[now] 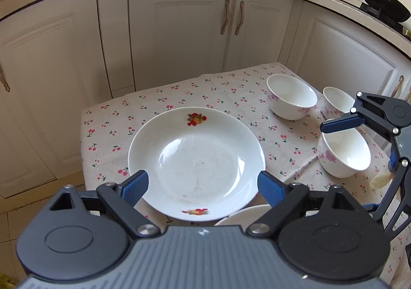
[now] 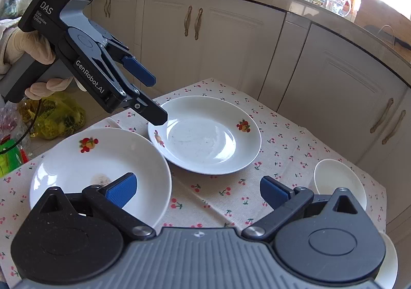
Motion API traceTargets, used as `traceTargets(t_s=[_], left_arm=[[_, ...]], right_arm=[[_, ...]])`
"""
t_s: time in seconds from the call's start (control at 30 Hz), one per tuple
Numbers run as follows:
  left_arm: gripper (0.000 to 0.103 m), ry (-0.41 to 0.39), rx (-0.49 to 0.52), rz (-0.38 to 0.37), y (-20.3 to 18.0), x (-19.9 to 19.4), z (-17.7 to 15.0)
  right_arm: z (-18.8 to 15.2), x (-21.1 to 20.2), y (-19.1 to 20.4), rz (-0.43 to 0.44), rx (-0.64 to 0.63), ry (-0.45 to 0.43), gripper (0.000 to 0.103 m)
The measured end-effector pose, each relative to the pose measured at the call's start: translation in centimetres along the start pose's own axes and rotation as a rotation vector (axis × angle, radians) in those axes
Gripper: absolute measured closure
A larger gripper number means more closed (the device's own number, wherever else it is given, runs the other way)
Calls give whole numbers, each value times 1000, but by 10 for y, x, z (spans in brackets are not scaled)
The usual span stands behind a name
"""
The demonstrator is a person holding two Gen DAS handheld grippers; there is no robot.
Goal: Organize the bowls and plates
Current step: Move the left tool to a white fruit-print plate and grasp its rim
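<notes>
Both your grippers hang released over the bench, grasping nothing.
Your left gripper lines up on the far plate; your right gripper waits between the near plate and a bowl.

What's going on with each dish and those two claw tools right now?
Far plate: empty, flat on tablecloth.
Near plate: empty, small stain, beside far plate.
Three bowls: upright, empty.
Left gripper: open, holding nothing.
Right gripper: open, holding nothing.
</notes>
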State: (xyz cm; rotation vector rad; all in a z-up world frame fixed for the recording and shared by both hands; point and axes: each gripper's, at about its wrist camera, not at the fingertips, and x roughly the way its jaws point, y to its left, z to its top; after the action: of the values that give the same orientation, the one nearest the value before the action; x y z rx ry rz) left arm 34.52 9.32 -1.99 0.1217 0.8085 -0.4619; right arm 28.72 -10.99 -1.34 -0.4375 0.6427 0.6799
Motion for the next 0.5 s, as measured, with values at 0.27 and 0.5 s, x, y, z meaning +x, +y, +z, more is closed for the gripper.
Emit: traceTargets(t_s=[0.27, 0.5], left_arm=[[11, 51, -47, 48, 26, 39, 14], [12, 107, -86, 34, 49, 71, 15]], right_arm=[[19, 51, -38, 102, -83, 136, 0], [23, 91, -54, 138, -126, 259, 2]])
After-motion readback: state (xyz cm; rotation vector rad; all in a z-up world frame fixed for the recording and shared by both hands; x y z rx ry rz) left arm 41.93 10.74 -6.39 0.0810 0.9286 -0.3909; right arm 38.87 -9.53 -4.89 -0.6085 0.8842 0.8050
